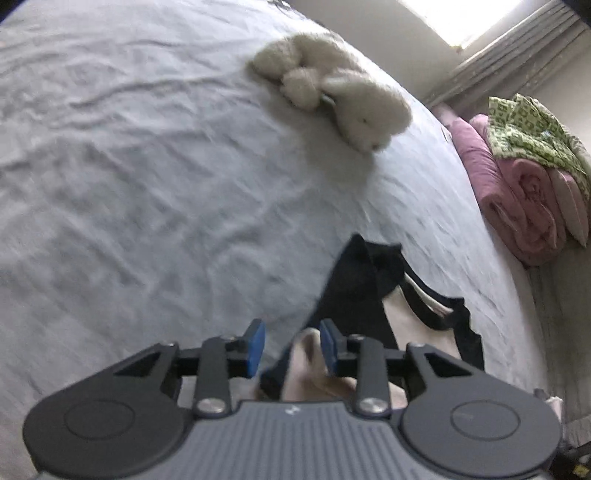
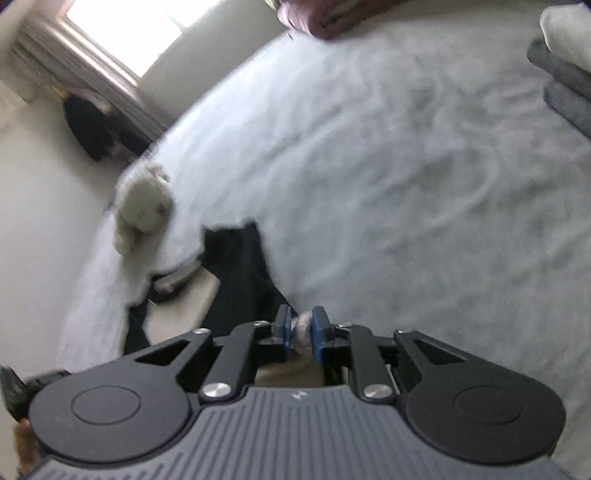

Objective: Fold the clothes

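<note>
light: I see daylight from a blown-out window [image 2: 122, 33]
blur: I get motion smear on the bedsheet [image 2: 406, 166]
edges: fisheye bending

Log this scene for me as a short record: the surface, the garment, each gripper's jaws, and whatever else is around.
surface: bed with a wrinkled pale grey sheet
garment: black and cream garment, crumpled near the bed's edge
left gripper: jaws apart, garment edge between them, not pinched
right gripper: jaws narrowly apart, pale cloth between them; grip unclear
other: white plush toy; pink folded quilt under green patterned cloth
</note>
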The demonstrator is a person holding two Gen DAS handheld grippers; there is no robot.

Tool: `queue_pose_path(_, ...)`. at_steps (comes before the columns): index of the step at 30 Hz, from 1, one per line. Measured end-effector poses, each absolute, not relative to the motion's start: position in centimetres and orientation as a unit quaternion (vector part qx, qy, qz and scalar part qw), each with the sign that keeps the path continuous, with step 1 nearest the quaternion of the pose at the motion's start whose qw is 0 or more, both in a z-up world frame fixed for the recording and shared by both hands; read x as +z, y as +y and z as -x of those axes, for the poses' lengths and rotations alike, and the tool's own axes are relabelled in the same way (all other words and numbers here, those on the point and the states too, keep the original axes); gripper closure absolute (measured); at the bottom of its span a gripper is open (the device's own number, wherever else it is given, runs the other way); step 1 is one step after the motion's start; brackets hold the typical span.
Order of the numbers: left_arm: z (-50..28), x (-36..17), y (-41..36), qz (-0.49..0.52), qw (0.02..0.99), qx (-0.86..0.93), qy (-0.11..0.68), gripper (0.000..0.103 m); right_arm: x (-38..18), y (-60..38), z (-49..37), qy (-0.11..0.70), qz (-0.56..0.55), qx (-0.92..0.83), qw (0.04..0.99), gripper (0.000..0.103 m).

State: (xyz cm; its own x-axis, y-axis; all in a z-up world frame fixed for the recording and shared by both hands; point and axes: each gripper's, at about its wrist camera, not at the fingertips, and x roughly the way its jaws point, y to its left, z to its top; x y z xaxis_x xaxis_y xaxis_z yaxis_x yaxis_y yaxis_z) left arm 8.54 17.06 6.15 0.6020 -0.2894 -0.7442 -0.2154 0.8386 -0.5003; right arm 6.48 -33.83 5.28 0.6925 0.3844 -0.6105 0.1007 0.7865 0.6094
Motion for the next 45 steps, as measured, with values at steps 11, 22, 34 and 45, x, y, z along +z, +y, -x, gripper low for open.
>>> queue_pose_path(11, -7.6, 6.9, 16.4, 0.172, 0.885, -0.119, 0.416, 0.060, 6.1, -33.1, -6.6, 0.391, -0.171, 0.108, 0.898, 0.063)
queue_pose_path(22, -7.9, 5.6, 13.0, 0.076, 0.902, -0.177, 0.387, 0.049, 3.9, -29.5, -7.2, 0.402, -0.094, 0.156, 0.897, 0.063)
queue_pose_path(34, -8.3, 5.8, 13.0, 0.095, 0.915, -0.150, 0.361, 0.096, 4.6, -29.3, -7.1, 0.363, -0.092, 0.134, 0.917, 0.095)
queue_pose_path(45, -8.8, 4.8, 15.7, 0.182, 0.899, -0.075, 0.391, 0.098, 4.3, -28.0, -7.4, 0.360, -0.072, 0.088, 0.926, 0.093)
